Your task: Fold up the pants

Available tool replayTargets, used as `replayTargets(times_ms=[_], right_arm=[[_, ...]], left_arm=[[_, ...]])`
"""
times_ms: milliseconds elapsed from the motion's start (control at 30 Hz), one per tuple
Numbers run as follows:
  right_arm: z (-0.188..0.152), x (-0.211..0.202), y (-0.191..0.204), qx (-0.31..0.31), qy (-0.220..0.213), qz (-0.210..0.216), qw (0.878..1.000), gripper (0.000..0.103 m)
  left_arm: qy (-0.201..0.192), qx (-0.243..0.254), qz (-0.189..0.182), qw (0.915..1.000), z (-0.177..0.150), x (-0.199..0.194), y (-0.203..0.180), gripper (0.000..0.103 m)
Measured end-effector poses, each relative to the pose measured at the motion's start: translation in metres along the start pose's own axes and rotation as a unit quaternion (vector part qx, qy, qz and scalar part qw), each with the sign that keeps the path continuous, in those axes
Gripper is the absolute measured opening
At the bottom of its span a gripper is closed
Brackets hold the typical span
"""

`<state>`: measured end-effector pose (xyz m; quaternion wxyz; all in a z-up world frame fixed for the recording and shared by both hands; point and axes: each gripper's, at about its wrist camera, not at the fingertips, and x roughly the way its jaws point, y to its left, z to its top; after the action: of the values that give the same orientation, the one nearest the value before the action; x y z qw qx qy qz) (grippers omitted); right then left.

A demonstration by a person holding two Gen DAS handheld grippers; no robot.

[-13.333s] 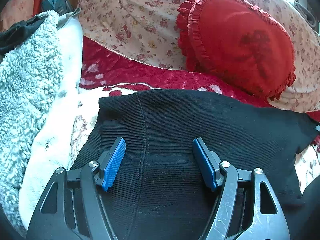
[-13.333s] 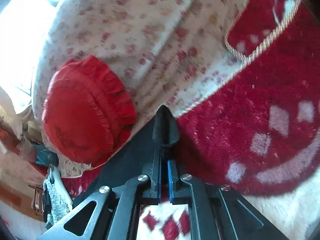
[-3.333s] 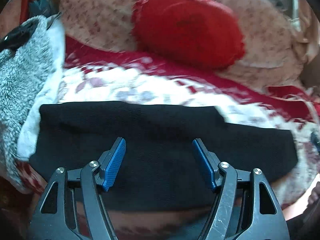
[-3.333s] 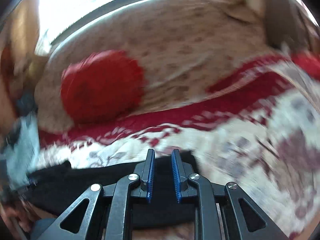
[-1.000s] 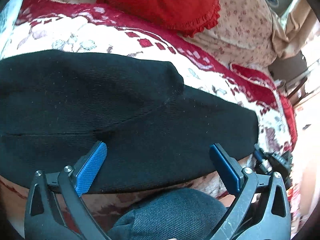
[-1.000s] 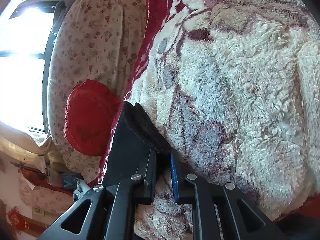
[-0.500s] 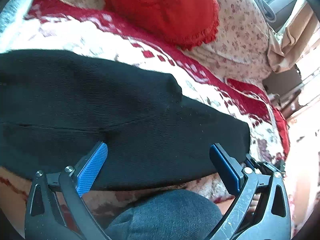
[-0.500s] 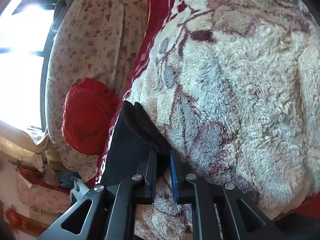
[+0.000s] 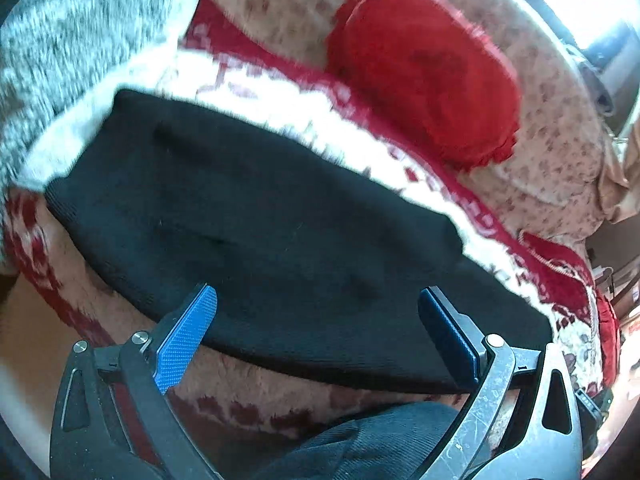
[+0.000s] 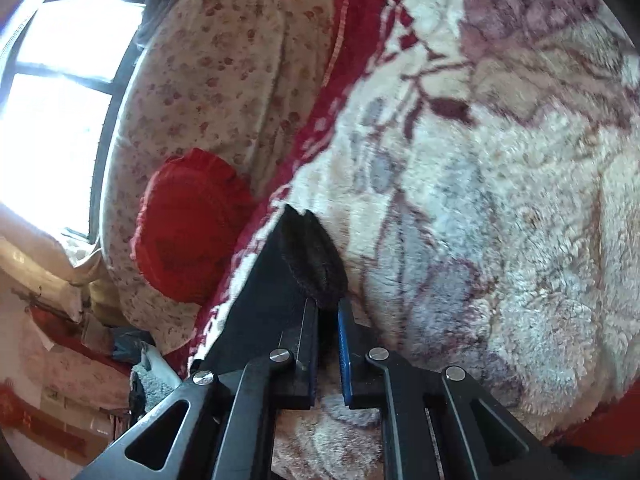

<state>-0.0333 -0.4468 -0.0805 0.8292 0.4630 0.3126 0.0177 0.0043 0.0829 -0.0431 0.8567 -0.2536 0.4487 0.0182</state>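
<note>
Fluffy blanket (image 10: 500, 200) grips; my right gripper (image 10: 328, 320) pinching the pants (image 9: 280, 240) end may bunch them, left gripper (image 9: 316, 328) spread.

Bright daylight pours through a dark-framed window (image 10: 60, 92) behind the floral-print backrest (image 10: 208, 80). A round red frilled cushion (image 9: 424, 76) leans against it. A fleecy red-and-cream blanket (image 10: 500, 208) covers the seat, and a grey fluffy throw (image 9: 68, 52) lies at one end.
</note>
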Motion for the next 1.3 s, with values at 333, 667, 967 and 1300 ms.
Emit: replayTargets(times_ms=[333, 667, 967, 1300], right_arm=[[-0.028, 0.016, 0.072, -0.133, 0.038, 0.089, 0.986, 0.007], [-0.085, 0.073, 0.146, -0.224, 0.124, 0.137, 0.957, 0.007], [-0.138, 0.121, 0.196, -0.281, 0.203, 0.167, 0.923, 0.007], [-0.172, 0.153, 0.217, -0.323, 0.257, 0.143, 0.899, 0.007]], left_arm=[[0.022, 0.004, 0.004, 0.9997, 0.001, 0.008, 0.002, 0.101], [0.019, -0.014, -0.015, 0.9996, 0.001, 0.005, 0.010, 0.101], [0.017, -0.030, -0.030, 0.9990, 0.000, 0.003, 0.014, 0.101], [0.012, -0.057, -0.061, 0.9964, 0.000, 0.001, 0.023, 0.101]])
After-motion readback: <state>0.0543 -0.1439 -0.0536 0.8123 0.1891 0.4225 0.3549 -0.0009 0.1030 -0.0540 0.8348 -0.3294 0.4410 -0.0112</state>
